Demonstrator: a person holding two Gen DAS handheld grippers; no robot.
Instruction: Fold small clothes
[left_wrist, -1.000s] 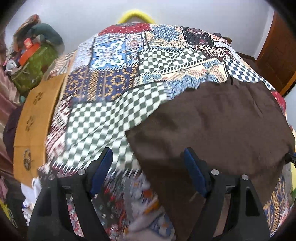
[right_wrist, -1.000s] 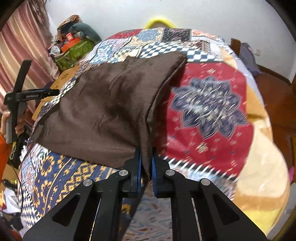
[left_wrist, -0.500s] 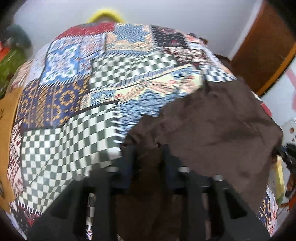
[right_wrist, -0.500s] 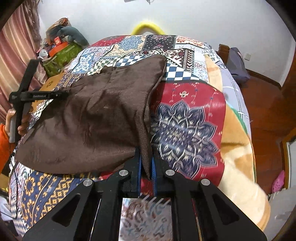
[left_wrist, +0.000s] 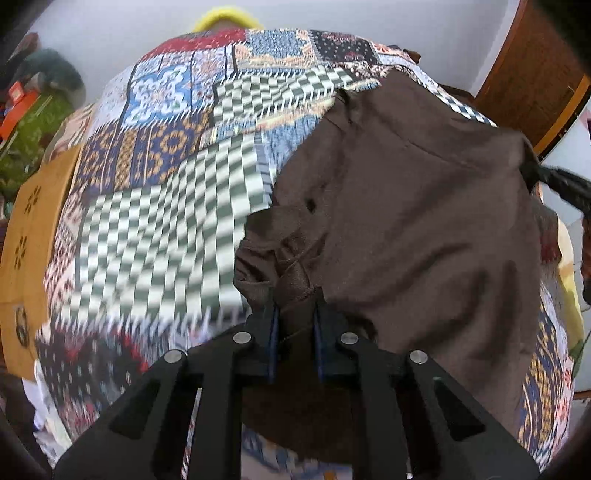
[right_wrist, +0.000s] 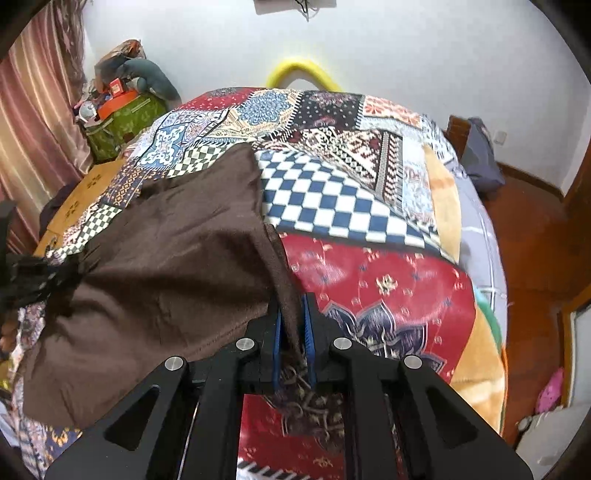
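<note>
Patchwork quilt (right_wrist: 369, 206) lies bare right of brown cloth (right_wrist: 166, 266); clutter (right_wrist: 122, 110) crowds left.

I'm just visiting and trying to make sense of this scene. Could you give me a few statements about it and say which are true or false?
1. The brown cloth lies on a patchwork bedspread. True.
2. The left gripper has cloth between its fingers. True; a bunched corner sits there as its jaws are closing.
3. The right gripper hangs empty. False; it holds the cloth's edge, though its jaws are opening.
4. The cloth is neatly folded. False; it is spread out and rumpled.
5. The wall is dark green. False; it is white.
</note>
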